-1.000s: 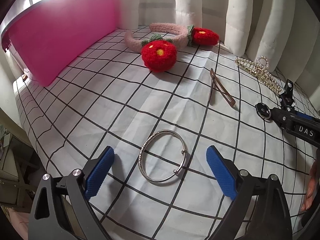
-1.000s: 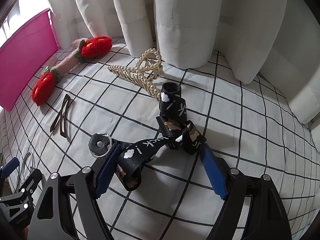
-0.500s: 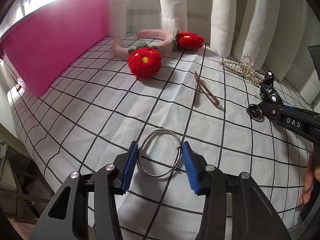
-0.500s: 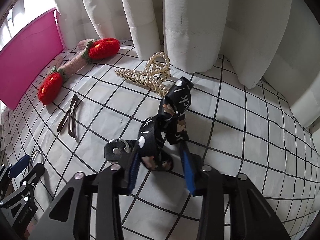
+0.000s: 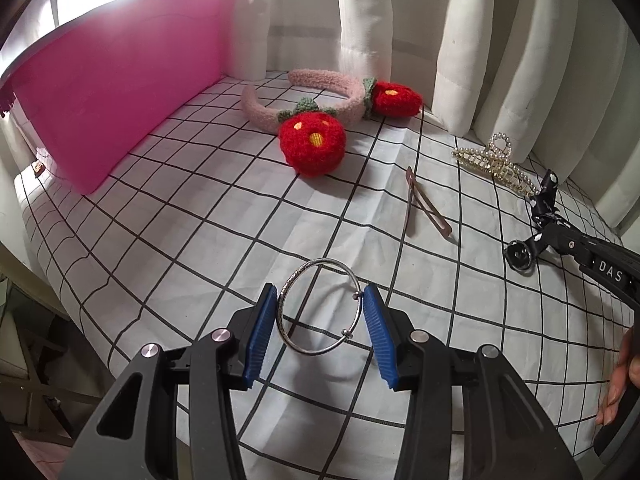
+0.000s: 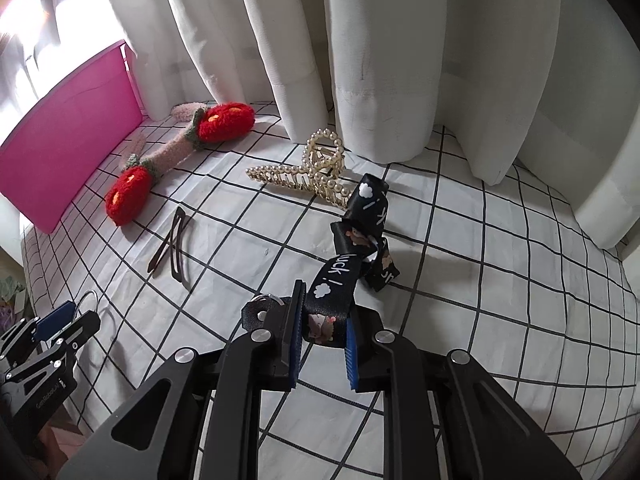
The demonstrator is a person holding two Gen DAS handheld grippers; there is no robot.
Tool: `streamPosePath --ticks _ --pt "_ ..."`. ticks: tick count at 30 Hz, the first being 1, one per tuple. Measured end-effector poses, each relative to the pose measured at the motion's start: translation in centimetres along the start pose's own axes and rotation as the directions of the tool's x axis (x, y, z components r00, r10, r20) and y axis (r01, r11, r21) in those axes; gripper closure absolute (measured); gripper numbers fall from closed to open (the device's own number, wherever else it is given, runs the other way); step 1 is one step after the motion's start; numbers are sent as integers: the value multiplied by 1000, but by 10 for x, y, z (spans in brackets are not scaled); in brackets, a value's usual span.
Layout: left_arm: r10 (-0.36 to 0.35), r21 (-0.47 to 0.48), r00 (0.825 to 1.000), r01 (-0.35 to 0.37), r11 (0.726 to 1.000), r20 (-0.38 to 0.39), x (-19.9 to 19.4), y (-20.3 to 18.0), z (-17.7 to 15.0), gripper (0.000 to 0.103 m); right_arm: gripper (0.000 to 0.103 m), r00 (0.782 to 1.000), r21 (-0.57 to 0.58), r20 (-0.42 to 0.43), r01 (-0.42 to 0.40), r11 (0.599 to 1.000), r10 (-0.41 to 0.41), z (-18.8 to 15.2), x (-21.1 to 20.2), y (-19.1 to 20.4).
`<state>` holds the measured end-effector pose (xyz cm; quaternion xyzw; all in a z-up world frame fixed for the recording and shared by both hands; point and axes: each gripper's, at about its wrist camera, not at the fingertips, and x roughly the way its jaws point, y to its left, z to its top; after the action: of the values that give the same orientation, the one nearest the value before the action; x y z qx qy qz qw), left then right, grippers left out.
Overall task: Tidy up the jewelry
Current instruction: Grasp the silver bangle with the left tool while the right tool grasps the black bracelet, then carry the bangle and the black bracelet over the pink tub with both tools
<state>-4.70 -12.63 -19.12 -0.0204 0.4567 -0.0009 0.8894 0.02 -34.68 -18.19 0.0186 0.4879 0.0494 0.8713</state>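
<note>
A silver bangle stands tilted between the blue pads of my left gripper, which is shut on its two sides just above the checked cloth. In the right wrist view, my right gripper has its jaws closing on a black printed strap. The pads pinch the strap near its leather tab and ring, and the far end trails to the cloth. The left wrist view also shows the strap at far right, held by the right gripper.
A pink bin stands at the back left. On the cloth lie a pink headband with red flowers, two brown hair clips and a pearl claw clip. White curtains hang behind. The table drops off at the left.
Both grippers went from wide open to closed, the left on the bangle and the right on the black strap. The bangle now tilts up and the strap's near end has lifted.
</note>
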Motion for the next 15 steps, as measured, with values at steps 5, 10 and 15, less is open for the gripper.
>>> streamPosePath --ticks 5,10,15 --pt "-8 6 999 8 1000 34 -12 4 11 60 86 1000 7 15 -25 1000 25 1 -17 5" --pt "-16 10 998 16 1000 64 -27 13 25 60 86 998 9 30 -51 999 50 8 -32 13" --pt "-18 20 995 16 1000 101 -44 25 41 60 86 996 16 55 -71 997 70 18 -48 24"
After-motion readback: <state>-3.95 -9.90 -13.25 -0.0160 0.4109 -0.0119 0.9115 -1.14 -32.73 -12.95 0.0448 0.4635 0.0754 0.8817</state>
